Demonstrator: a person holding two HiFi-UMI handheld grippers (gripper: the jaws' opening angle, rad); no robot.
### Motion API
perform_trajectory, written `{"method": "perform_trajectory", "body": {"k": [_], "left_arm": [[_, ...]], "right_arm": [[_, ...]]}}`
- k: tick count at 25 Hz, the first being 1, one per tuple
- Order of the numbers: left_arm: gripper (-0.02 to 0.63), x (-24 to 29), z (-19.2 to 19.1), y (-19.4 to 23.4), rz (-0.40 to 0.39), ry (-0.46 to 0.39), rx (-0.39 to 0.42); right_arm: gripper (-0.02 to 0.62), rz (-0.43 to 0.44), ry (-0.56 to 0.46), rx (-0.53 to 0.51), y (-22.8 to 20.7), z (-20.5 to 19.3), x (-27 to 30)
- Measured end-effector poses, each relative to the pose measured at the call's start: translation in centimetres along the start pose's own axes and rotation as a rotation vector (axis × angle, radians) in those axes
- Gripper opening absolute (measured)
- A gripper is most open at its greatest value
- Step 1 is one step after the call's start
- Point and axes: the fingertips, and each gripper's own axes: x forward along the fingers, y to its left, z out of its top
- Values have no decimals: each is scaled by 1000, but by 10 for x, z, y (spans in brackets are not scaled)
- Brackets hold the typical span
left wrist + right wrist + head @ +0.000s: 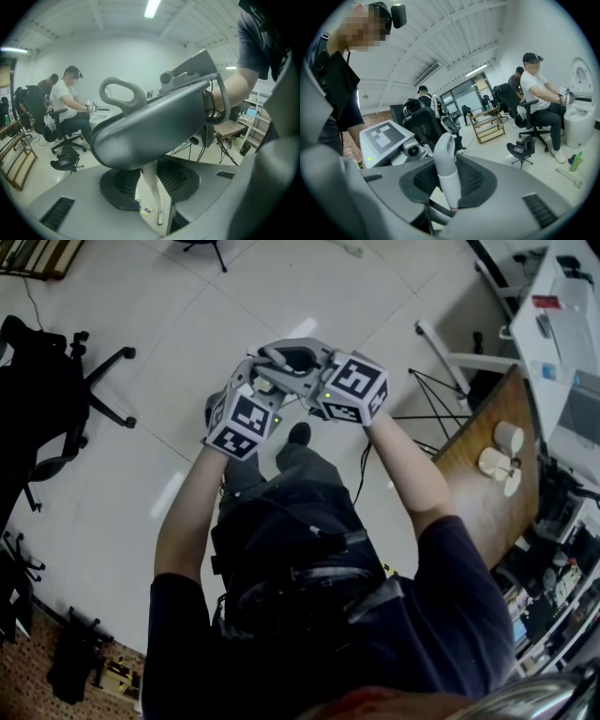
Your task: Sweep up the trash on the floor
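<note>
Hardly begun, judging by the scene. Clamping the top of a grey-and-white handle [446, 164] with the right gripper [451, 199], part-way shut; gripping the same handle lower down with the left gripper [152, 197], likewise half closed. Possibly trash: one small yellowish scrap [146, 211] on the floor [141, 484] below. No pile gathered; all sweeping left to do.

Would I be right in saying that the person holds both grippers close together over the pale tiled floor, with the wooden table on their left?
Not quite. The wooden table stands on the person's right, not their left, as the head view shows. The rest is right: the left gripper and the right gripper are held close together over the pale tiled floor.
</note>
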Motion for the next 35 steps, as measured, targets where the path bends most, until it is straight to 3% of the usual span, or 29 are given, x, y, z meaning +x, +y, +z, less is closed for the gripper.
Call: {"method": "perform_trajectory", "body": {"k": [17,28,35], "left_arm": [[120,-2,4,64,34,17,114],[118,-9,17,63,17,47,194],[118,-11,19,56,-6,61,203]], "right_arm": [[103,-68,-15,-20,-40,30,44],[103,-99,-30,-65,-34,46,36],[103,-137,-47,-61,-30,47,29]]}}
